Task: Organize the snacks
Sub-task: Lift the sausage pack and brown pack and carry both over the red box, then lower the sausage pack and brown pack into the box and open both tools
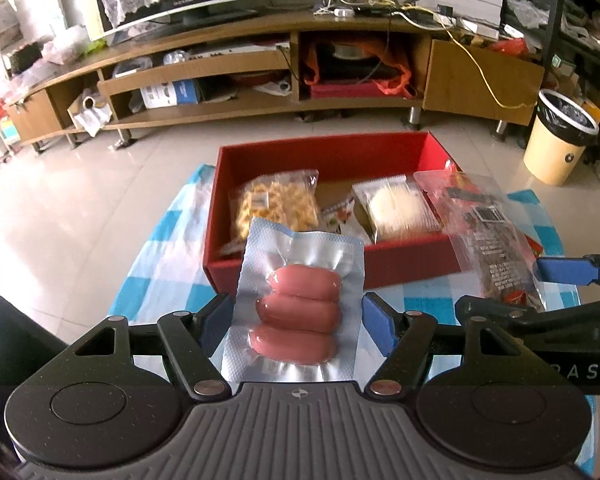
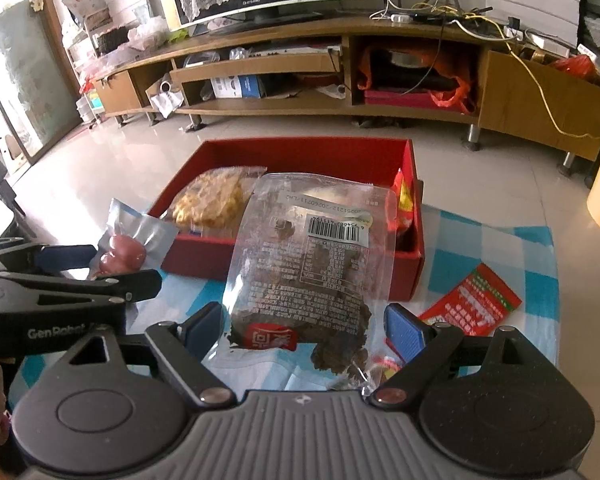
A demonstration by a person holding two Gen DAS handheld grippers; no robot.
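Two packets are up off the checked cloth [image 2: 480, 240] at once, one in each of your grippers, and both point down toward the red box [image 1: 404, 266] just ahead of the fingertips.

Inside the box, beyond your left gripper [image 1: 298, 330], you already have a bag of yellow crisps [image 1: 276, 204] and a clear tub of pale snacks [image 1: 396, 210].

Your right gripper [image 2: 304, 334] stands wide, its blue pads against the two side edges of the clear jerky bag [image 2: 312, 264]. That bag is a soft, crinkly film with loose dark pieces sunk to the bottom, so it will likely sag and swing. Hold it low across the filled part, as you do now.

Your left gripper is equally wide around the vacuum-sealed sausage pack [image 1: 300, 312]. I judge it denser and stiffer in the middle, with a thin slippery foil border; the pads appear to meet only that border, so the hold may be weak.

Beside your right gripper's right finger, a small red sachet [image 2: 472, 304] lies on the cloth, not yet boxed.
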